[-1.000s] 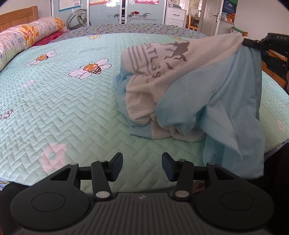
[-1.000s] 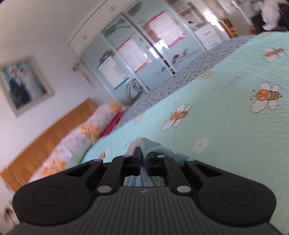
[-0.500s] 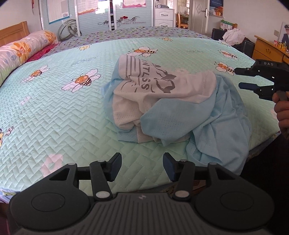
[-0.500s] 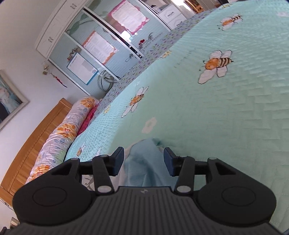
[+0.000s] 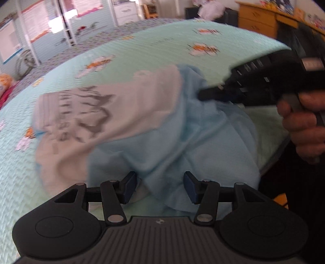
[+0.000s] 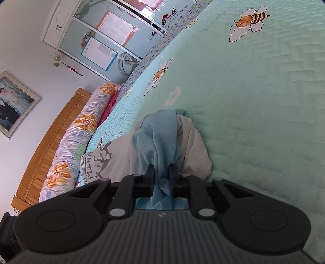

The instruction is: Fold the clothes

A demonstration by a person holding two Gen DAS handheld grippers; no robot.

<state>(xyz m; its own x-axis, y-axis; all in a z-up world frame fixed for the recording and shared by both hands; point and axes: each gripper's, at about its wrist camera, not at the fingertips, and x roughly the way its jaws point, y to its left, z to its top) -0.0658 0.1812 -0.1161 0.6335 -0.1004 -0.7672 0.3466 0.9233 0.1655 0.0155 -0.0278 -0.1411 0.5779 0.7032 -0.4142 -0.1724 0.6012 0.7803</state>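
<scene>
A crumpled light-blue and white shirt [image 5: 121, 113] with a grey print lies bunched on the mint bee-pattern bedcover [image 5: 162, 46]. My left gripper [image 5: 159, 182] hovers at its near blue hem with the jaws opening; blue cloth lies between and below the fingers, and no pad presses on it. My right gripper [image 6: 161, 170] is closing its jaws, and they pinch a ridge of the shirt's blue fabric [image 6: 158, 142]. The left wrist view is blurred and shows that right gripper [image 5: 205, 95] biting the shirt's far right side, with a hand [image 5: 304, 126] on its handle.
A long floral bolster [image 6: 77, 138] lies along the wooden headboard [image 6: 50, 142]. A mirrored wardrobe [image 6: 105, 40] stands beyond the bed. A wooden dresser [image 5: 264, 18] is at the far right. The bed's near edge runs just right of the shirt.
The right gripper let go of the raised shirt, dropped toward the bed and closed again on blue fabric. The shirt sank onto the cover. The left gripper rolled and moved in to the hem.
</scene>
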